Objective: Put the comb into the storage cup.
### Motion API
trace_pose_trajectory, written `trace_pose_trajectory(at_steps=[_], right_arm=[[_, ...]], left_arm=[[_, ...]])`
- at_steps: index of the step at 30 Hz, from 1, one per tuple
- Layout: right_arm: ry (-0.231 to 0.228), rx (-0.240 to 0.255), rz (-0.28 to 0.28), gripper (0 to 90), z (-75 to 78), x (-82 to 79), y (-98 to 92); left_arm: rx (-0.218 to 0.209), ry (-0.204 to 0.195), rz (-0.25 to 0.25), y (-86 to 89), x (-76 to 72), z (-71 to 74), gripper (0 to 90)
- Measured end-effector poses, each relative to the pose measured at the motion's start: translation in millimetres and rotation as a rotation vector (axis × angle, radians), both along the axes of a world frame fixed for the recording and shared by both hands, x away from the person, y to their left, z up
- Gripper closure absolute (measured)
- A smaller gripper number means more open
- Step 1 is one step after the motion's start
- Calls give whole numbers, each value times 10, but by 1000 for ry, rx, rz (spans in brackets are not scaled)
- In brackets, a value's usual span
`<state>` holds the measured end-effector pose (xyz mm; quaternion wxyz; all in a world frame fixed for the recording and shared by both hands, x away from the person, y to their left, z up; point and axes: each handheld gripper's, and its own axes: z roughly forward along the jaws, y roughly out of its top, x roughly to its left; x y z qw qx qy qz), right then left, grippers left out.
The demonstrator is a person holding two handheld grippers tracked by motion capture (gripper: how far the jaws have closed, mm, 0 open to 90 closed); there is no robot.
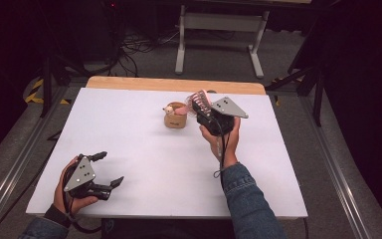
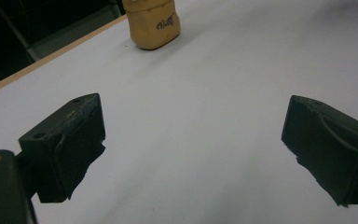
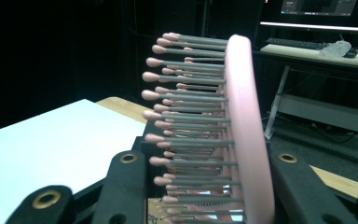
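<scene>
A pink hairbrush (image 1: pixel 200 100) with grey, pink-tipped bristles is clamped in my right gripper (image 1: pixel 202 108), which is shut on it above the table's far middle. In the right gripper view the hairbrush (image 3: pixel 244 116) stands on edge between the two jaws of the right gripper (image 3: pixel 212 189), bristles pointing left. Just left of it a tan cup (image 1: pixel 175 119) sits on the white table top (image 1: pixel 144 149) with small pink and cream items in it. My left gripper (image 1: pixel 110 168) rests open near the front left corner. In its own view the left gripper (image 2: pixel 193 140) has nothing between its jaws, and the tan cup (image 2: pixel 153 23) stands far ahead.
A wooden strip (image 1: pixel 174 83) runs along the table's far edge. Beyond it are a white desk frame (image 1: pixel 219 30), cables on the floor and black stands at both sides. Metal rails (image 1: pixel 338 174) flank the table.
</scene>
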<state>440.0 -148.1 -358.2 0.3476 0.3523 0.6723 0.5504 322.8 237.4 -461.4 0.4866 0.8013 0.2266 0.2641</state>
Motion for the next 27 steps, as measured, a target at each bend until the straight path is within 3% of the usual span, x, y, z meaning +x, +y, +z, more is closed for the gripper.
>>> trace_pose_trajectory(at_steps=[8, 27], right_arm=[[23, -24, 1, 629, -69, 53, 65], [89, -18, 12, 625, -228, 161, 109]], left_arm=[[-4, 7, -4, -6, 7, -9, 70], [-2, 11, 0, -1, 15, -13, 70]])
